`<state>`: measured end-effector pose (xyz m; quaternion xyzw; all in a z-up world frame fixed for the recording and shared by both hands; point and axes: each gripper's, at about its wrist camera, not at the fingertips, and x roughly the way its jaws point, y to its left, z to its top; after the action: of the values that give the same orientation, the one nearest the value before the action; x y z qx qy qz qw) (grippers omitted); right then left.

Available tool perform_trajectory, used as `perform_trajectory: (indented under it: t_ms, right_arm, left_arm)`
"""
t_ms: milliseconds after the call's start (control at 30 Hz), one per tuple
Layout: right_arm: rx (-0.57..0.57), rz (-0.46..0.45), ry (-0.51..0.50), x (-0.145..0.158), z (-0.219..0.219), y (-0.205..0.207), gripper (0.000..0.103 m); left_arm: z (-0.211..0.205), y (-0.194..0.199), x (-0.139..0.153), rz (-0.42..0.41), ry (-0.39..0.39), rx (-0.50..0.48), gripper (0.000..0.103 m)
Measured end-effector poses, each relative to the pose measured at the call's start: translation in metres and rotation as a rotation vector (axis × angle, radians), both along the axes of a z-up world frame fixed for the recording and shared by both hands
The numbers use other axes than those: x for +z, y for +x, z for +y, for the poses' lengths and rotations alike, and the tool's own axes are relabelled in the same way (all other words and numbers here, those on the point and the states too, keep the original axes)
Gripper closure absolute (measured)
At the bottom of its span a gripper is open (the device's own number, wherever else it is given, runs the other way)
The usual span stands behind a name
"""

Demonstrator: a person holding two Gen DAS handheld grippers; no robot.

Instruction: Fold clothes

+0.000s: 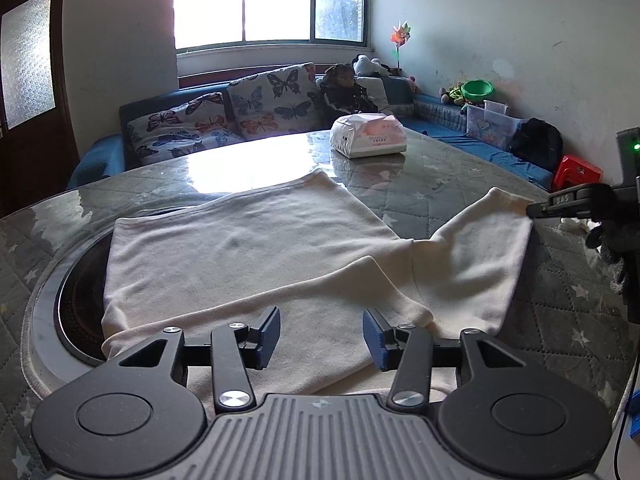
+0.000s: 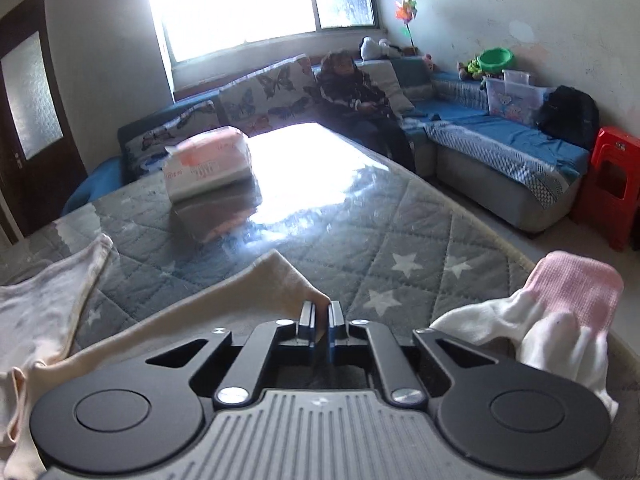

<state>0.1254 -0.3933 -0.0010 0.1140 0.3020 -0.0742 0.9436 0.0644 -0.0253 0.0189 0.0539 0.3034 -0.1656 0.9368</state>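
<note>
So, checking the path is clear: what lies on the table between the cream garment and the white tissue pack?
Nothing: in the left wrist view only bare glossy tabletop separates the cream garment from the tissue pack.

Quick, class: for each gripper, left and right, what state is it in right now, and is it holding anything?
Left gripper: open, poised over the cream garment, gripping nothing.
Right gripper: shut on a corner of the cream garment.

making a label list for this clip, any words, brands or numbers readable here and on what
Nothing reads with certainty.
Tissue pack on the table: red print, too blurred in both views.
Right gripper, finger side: pale characters, too small to read.
Clear storage box on the sofa: cartoon picture only, no legible words.
</note>
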Motion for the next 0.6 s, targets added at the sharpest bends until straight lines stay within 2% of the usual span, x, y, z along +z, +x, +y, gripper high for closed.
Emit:
perform_trajectory:
  t_ms: [167,300,433,600]
  right_arm:
    - [0.067,-0.086,0.056,0.03,0.007,-0.016,0.099]
    - [0.171,-0.158,0.075,0.062,0.029,-0.028,0.099]
    - [0.289,-0.208,0.077,0.088,0.062,-0.035,0.099]
    - [0.444,-0.238,0.085,0.11,0.114,-0.038,0.099]
  left_arm:
    - [-0.001,0.002,-0.002,0.001,-0.002,-0.001,0.052]
    - [-0.002,0.0,-0.001,-0.009,-0.005,-0.012,0.052]
    - [0.014,-0.006,0.007,-0.035,-0.032,0.014,0.049]
    - [0.053,-0.017,0.017,-0.065,-0.056,0.094,0.049]
